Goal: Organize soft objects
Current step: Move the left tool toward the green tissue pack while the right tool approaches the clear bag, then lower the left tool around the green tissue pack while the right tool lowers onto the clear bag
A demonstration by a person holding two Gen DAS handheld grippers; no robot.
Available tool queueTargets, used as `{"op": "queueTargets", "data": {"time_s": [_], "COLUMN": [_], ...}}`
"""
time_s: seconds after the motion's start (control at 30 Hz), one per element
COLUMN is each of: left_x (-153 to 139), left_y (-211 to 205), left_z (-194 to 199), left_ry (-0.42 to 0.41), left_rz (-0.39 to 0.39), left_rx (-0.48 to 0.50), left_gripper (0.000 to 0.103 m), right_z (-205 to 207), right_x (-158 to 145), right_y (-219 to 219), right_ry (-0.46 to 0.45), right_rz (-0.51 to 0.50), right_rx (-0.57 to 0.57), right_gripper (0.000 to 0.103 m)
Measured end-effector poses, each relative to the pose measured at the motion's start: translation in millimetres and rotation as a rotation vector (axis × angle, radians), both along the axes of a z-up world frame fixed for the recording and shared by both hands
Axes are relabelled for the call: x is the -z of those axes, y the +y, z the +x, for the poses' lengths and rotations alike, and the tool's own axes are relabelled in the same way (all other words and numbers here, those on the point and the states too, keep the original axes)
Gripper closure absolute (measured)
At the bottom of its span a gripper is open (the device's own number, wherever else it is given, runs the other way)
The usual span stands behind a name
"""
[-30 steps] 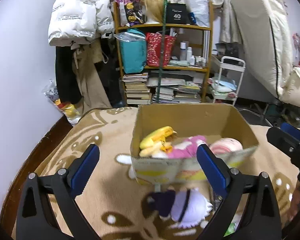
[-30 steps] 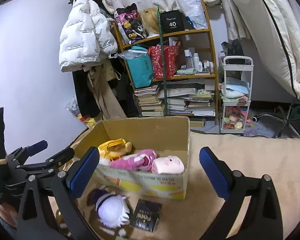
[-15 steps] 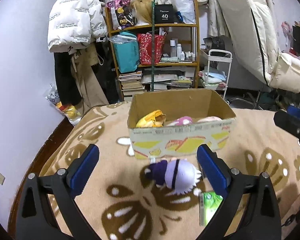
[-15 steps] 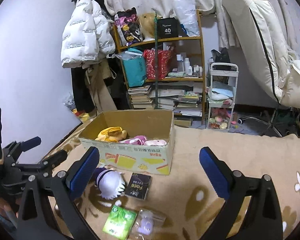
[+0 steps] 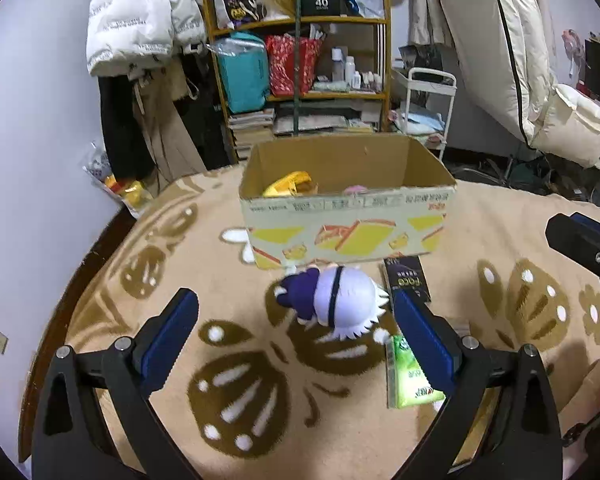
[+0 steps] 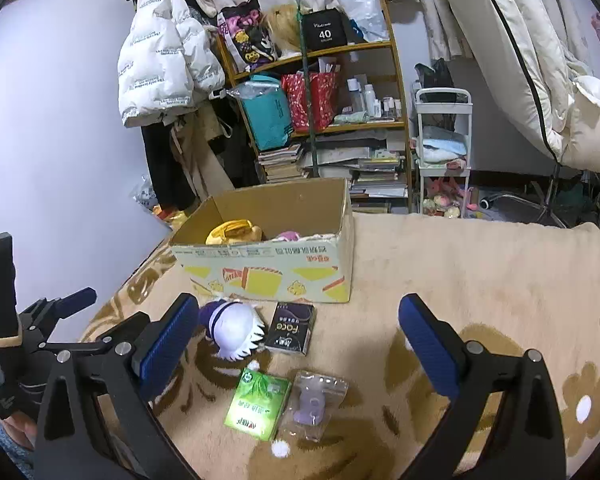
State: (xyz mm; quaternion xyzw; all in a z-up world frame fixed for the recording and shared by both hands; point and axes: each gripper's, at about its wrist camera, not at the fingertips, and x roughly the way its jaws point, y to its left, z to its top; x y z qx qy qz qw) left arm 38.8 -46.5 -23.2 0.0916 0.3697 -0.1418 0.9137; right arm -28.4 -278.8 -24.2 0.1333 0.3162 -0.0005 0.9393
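A: Left gripper [image 5: 296, 332], state? 
B: Jaws spread wide, nothing between them. It hangs above the blanket [image 5: 228, 288], lined up on the white-haired plush doll [image 5: 332, 300], which lies on its side just in front of the cardboard box [image 5: 348, 232]. My guess: the wide spread is there to take the doll's big round head.

A: Right gripper [image 6: 300, 340]?
B: Also fully apart, empty, held further back and to the side, over the flat packets.

A: Why the box there?
B: Open top, mid-blanket, within reach of both hands. A yellow plush [image 6: 234, 232] and a pink plush [image 6: 287, 236] already sit inside, so it looks like the place for the soft things.

A: The rest on the blanket?
B: A dark packet [image 6: 292, 330] touching the doll, a green tissue pack [image 6: 258, 406], and a clear bag with a purple item [image 6: 314, 404]. Probably not plush; I'd leave them.

A: What can't you make out?
B: The doll's face is turned away. The box's near wall hides most of its contents. In the left view the right finger covers part of the green pack, and only one tip of the other gripper shows at the frame edge.
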Motion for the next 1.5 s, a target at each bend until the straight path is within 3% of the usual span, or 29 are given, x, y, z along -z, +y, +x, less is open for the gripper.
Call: {"op": "queueTargets", "data": {"time_s": [0.6,1.13,1.5], "left_x": [30,57,80], "left_y": [-14,-48,-76], "left_z": [17,19,16], "left_ry": [0.129,0.199,0.269], "left_rz": [-0.005,0.057,0.108], "left_rx": [0.018,0.099,0.172], "left_gripper": [0.006,0.006,0.006], "right_z": [20,42,51], "right_x": [31,74,102], "right_y": [-5,-27,-23], "right_ry": [0.129,0.325,0.467], "right_rz": [0.041,0.129,0.192], "right_rx": [-0.005,0.086,0.053], "right_gripper": [0.0,0.0,0.0]}}
